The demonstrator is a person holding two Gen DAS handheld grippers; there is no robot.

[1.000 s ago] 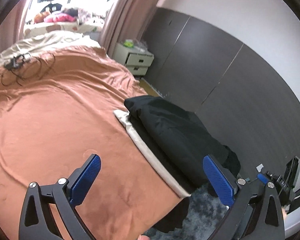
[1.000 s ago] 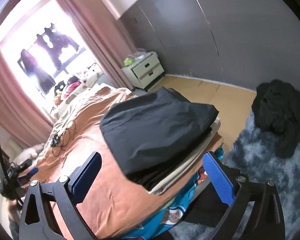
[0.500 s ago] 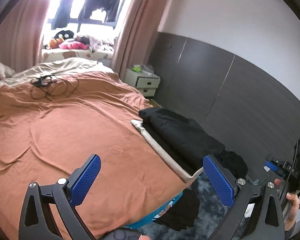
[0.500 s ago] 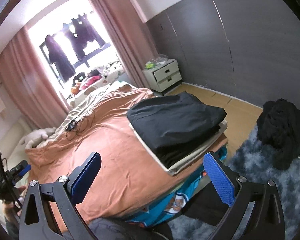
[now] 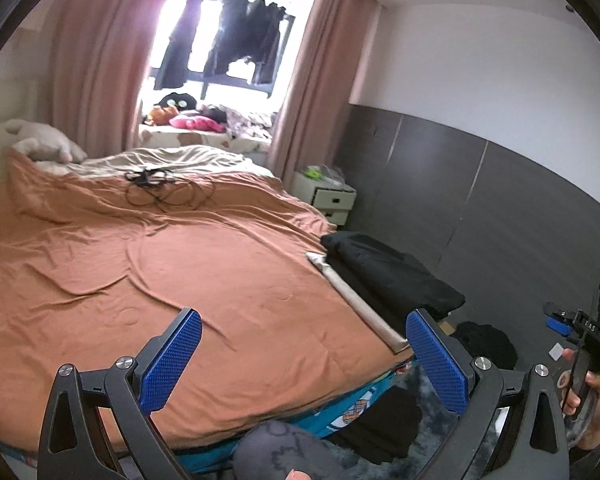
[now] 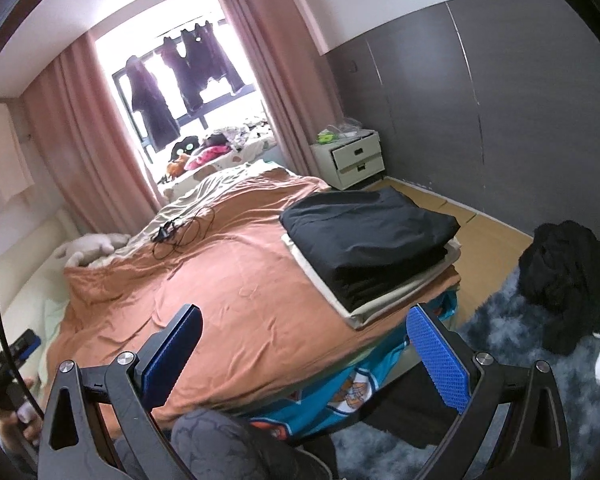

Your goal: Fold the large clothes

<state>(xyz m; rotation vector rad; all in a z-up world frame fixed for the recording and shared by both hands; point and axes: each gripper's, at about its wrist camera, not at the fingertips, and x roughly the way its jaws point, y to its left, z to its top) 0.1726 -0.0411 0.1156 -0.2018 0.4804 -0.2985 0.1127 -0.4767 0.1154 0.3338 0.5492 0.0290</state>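
Note:
A stack of folded clothes (image 6: 372,248), black pieces on a beige one, lies on the right edge of the bed (image 6: 240,288); it also shows in the left wrist view as the stack (image 5: 388,276). A crumpled black garment (image 6: 568,272) lies on the grey rug to the right, and more dark cloth (image 5: 384,420) lies on the floor by the bed. My left gripper (image 5: 304,360) hangs open above the bed's near edge, holding nothing. My right gripper (image 6: 304,356) is open and empty too, above the bed corner.
An orange sheet (image 5: 140,272) covers the bed, with a tangle of black cable (image 5: 160,184) near the pillows. A white nightstand (image 6: 352,156) stands by the dark wall panels. A grey rug (image 6: 520,400) covers the floor. A person's knee (image 6: 216,440) shows at the bottom.
Both grippers have pulled back and risen from the folded stack, so the whole bed and window come into view. Both stay open and empty.

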